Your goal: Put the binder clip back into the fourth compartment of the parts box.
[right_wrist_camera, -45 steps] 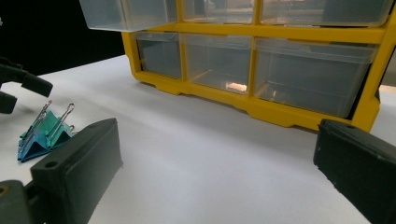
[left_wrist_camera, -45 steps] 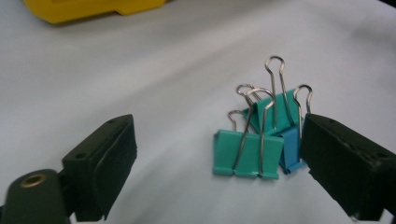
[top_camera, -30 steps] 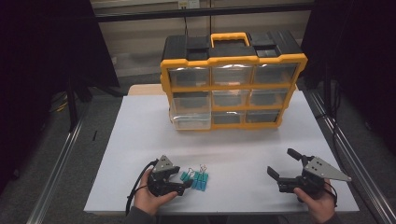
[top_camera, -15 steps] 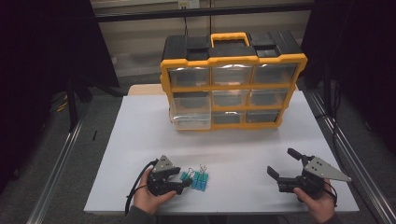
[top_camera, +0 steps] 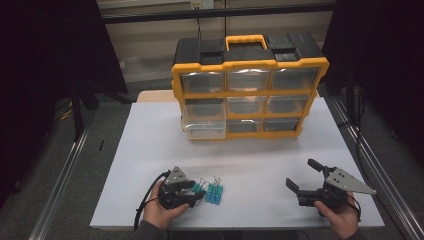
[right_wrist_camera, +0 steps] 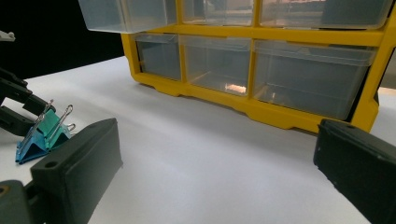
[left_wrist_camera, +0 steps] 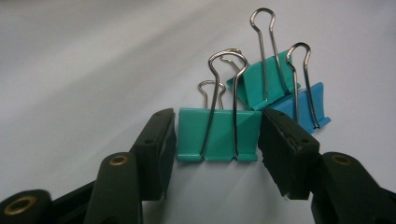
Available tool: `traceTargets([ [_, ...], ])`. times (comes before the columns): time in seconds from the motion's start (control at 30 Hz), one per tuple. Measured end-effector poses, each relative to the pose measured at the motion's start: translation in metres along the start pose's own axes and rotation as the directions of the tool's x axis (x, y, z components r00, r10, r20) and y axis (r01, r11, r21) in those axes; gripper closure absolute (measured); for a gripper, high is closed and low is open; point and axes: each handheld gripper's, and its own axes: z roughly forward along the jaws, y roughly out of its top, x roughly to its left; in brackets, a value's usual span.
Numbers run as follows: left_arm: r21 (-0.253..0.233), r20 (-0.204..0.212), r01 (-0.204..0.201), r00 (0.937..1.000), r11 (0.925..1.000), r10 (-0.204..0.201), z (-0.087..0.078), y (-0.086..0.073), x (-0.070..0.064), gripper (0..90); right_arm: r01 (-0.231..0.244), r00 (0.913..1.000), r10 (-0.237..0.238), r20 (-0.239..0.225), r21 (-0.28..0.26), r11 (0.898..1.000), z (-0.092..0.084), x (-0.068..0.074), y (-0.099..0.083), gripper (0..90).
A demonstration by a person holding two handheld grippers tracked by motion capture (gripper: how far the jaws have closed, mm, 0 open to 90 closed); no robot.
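Right then, down at the near-left of the white tabletop [top_camera: 150,145] the left gripper [top_camera: 196,191] lay low in the person's left hand [top_camera: 161,212], its fingers just closing in from either side of a teal binder clip [left_wrist_camera: 218,134]. From the left gripper view the two black fingers [left_wrist_camera: 156,149] stood hard against the clip's two ends, the left one touching or a hair off, the right one pressed to the corner, so the clip sat squeezed between them and resting on the tabletop with its wire handles standing up. Just behind it stood a second teal clip [left_wrist_camera: 264,84] and a blue clip [left_wrist_camera: 308,105], those two touching one another, all huddled in one little cluster [top_camera: 212,191] as the high view had it.

Over on the near-right, the right gripper [top_camera: 304,179] sat in the person's right hand [top_camera: 342,220], well apart from the clips, its fingers spread wide with nothing between them. Its own view looked past those parted fingers across bare tabletop to the yellow drawer organiser [right_wrist_camera: 261,112].

That organiser [top_camera: 248,95] stood upright at the far middle of the tabletop, three rows of clear drawers under a black top and yellow handle. Its bottom-left drawer [top_camera: 202,128] stood pulled out a little from the frame; the others sat flush.
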Motion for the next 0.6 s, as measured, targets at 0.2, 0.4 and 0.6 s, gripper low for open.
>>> traceTargets([
  [0.2, -0.015, -0.039, 0.009, 0.9992, 0.9998, -0.009, 0.0015, 0.0024, 0.0000, 43.6, -0.001, 0.9999, 0.001, -0.010, -0.002, 1.000, -0.0003, -0.0003, -0.0002, 0.4],
  [0.4, 0.004, -0.046, 0.002, 0.9989, 1.0000, -0.001, 0.0045, 0.0036, -0.0011, 43.2, 0.001, 0.9999, -0.001, -0.010, -0.007, 1.000, -0.0005, 0.0001, 0.0001, 0.5],
  [0.6, 0.005, -0.043, 0.002, 0.9991, 1.0000, -0.002, 0.0054, 0.0048, -0.0005, 47.4, 0.000, 1.0000, -0.001, -0.009, -0.005, 1.000, -0.0007, 0.0000, 0.0000, 0.5],
])
